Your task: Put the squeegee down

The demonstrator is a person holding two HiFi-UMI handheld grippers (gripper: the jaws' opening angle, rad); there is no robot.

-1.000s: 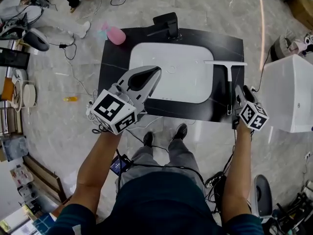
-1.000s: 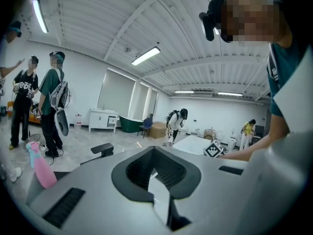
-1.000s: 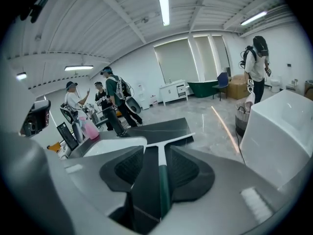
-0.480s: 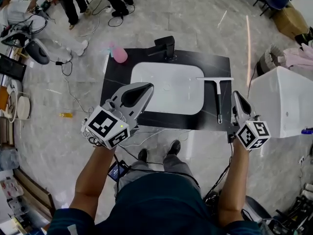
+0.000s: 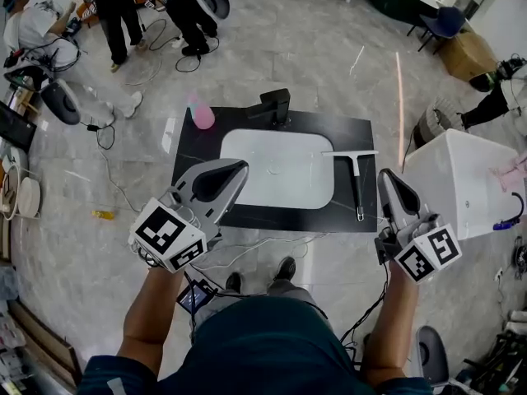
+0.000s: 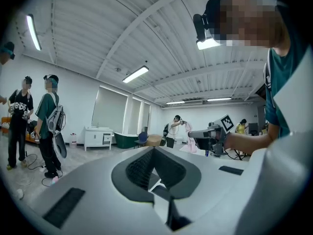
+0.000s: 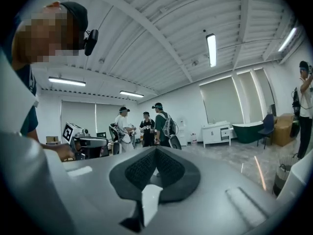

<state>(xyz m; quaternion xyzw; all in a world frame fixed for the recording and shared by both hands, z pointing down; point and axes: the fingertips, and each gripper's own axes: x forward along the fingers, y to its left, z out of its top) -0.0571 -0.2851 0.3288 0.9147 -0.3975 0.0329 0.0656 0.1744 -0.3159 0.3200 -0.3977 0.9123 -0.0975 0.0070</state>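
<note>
In the head view, we see the white-bladed, dark-handled squeegee [image 5: 356, 179] lying flat on the black stone counter [image 5: 193, 151]. It sits beside the white rounded sink basin [image 5: 276, 171], just ahead of our right gripper [image 5: 387, 179] and a little to its left, not touching it. Our left gripper [image 5: 236, 171] hovers at the basin's near left corner.

In the left gripper view, our jaws meet at the tips with nothing between them.

In the right gripper view, our jaws are likewise pressed together and empty.
</note>
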